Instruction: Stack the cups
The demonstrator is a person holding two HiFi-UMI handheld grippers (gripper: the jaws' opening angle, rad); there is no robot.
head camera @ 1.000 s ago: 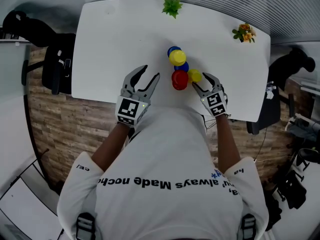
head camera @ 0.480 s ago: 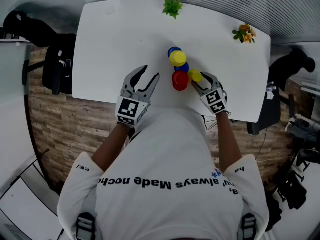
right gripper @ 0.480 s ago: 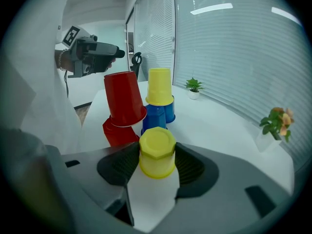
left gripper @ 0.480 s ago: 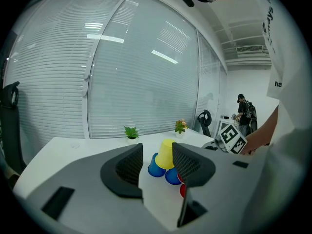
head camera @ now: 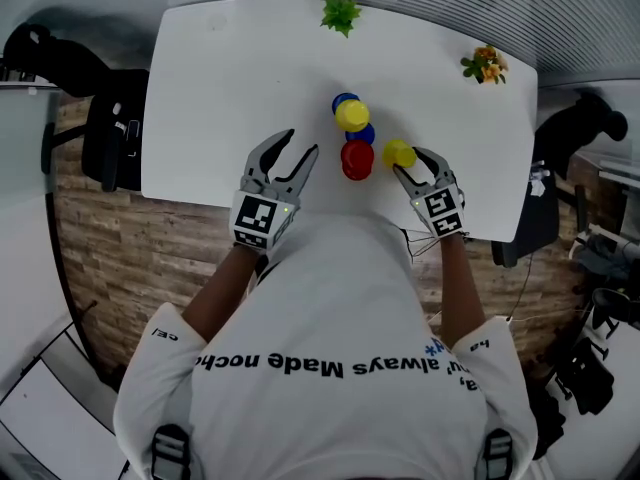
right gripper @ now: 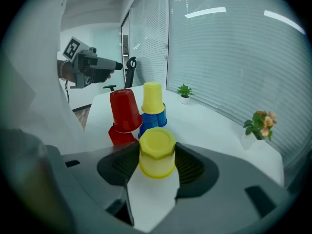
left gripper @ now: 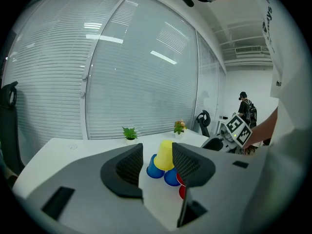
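Observation:
A cluster of upside-down cups stands mid-table: a yellow cup (head camera: 352, 116) tops two blue cups (head camera: 345, 100), and a red cup (head camera: 358, 158) sits on another red one nearest me. My right gripper (head camera: 410, 163) is shut on a separate small yellow cup (head camera: 398, 153), just right of the red cups. In the right gripper view both pads press that yellow cup (right gripper: 157, 151), with the red cups (right gripper: 124, 110) behind it. My left gripper (head camera: 300, 146) stands open and holds nothing, left of the cluster; its view shows the yellow cup (left gripper: 165, 155) beyond the jaws.
The white table (head camera: 230, 88) carries a green plant (head camera: 340, 13) at the far edge and an orange flower pot (head camera: 485, 65) at the far right. Dark office chairs (head camera: 110, 138) stand at both ends of the table.
My right gripper has closed on the small yellow cup and carried it a little right, away from the red cups. The left gripper has stayed put.

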